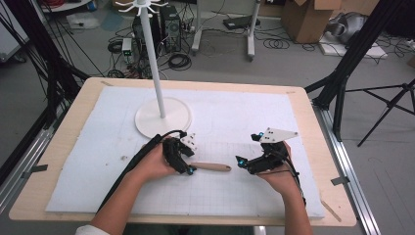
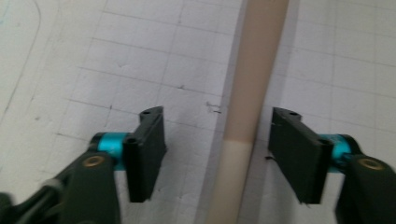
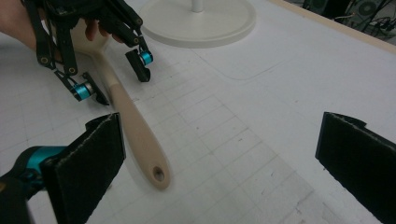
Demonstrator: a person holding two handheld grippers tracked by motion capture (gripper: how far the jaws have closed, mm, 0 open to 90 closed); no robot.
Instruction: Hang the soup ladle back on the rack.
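Left gripper [image 1: 189, 170] is down over the wooden spatula [image 1: 211, 167], jaws straddling the handle and part-way closed, a gap showing on both sides in the left gripper view, so nothing is clamped. The spatula lies flat on the white gridded mat [image 1: 235, 196], near the middle of the table [image 1: 58, 161], handle end with its hanging hole pointing toward the right gripper [image 1: 240, 161]. That one sits just beyond the handle tip, jaws spread wide and holding nothing. Behind stands the white stand [image 1: 163, 117] on its round base.
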